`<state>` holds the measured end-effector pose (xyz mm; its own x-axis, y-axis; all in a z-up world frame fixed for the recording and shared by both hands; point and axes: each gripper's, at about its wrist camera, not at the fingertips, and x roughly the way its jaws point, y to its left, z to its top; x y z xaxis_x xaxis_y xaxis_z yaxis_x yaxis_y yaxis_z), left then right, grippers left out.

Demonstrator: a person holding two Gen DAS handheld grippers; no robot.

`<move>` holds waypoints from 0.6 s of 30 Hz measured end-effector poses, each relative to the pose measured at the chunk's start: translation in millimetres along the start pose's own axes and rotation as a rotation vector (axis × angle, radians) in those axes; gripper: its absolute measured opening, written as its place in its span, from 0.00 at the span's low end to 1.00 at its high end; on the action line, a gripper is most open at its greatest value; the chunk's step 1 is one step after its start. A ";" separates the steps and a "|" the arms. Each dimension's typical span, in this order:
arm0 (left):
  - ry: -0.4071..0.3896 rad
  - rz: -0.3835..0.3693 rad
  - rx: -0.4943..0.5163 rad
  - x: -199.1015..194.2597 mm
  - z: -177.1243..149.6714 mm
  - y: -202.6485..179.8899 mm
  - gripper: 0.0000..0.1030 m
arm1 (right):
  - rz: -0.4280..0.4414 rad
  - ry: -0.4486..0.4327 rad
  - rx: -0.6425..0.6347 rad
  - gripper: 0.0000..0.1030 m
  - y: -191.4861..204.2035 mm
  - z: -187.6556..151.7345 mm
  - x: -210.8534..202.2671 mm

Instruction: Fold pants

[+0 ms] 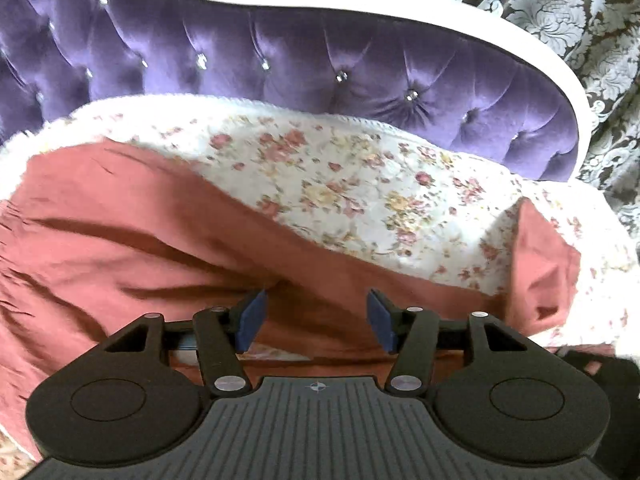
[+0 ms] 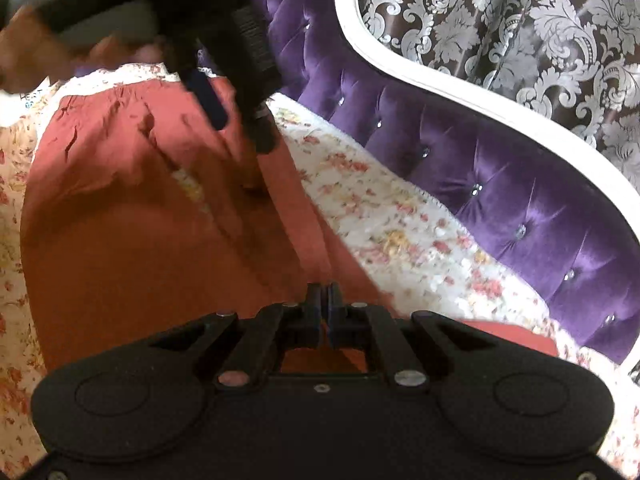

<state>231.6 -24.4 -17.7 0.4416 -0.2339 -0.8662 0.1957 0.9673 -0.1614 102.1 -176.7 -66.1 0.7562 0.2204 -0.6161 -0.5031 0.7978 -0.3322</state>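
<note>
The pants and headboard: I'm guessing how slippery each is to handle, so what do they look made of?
The pants look like thin woven cloth, matte rust-red, creasing sharply, perhaps cotton or a blend. The headboard looks like purple velvet, shiny along its tufts, with sparkling buttons and a glossy white frame, wood or plastic, I cannot tell.

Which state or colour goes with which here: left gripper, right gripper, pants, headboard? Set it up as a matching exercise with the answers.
Things:
1. left gripper
2. right gripper
3. pants
4. headboard

Descriptions:
A. purple, tufted, white-framed
B. shut on rust-red fabric
C. open, fingers apart above the cloth
D. rust-red, spread on the floral bedspread

Pairs: 1-C, 2-B, 3-D, 4-A
</note>
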 end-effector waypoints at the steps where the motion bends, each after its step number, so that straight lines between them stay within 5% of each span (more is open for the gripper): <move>1: 0.015 0.000 -0.002 3.6 0.2 -1.5 0.53 | -0.012 0.001 0.001 0.09 1.9 -1.8 2.4; 11: 0.096 0.010 -0.062 32.8 17.7 -7.6 0.53 | -0.028 -0.002 0.026 0.09 12.7 -7.2 1.9; 18: 0.172 0.125 -0.042 63.5 26.0 -16.8 0.53 | -0.026 -0.002 0.023 0.09 17.6 -10.8 4.3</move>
<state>279.1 -58.1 -57.6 0.3035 -0.0952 -0.9481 0.1103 0.9918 -0.0642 92.0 -167.8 -82.3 0.7700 0.2004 -0.6057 -0.4732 0.8162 -0.3315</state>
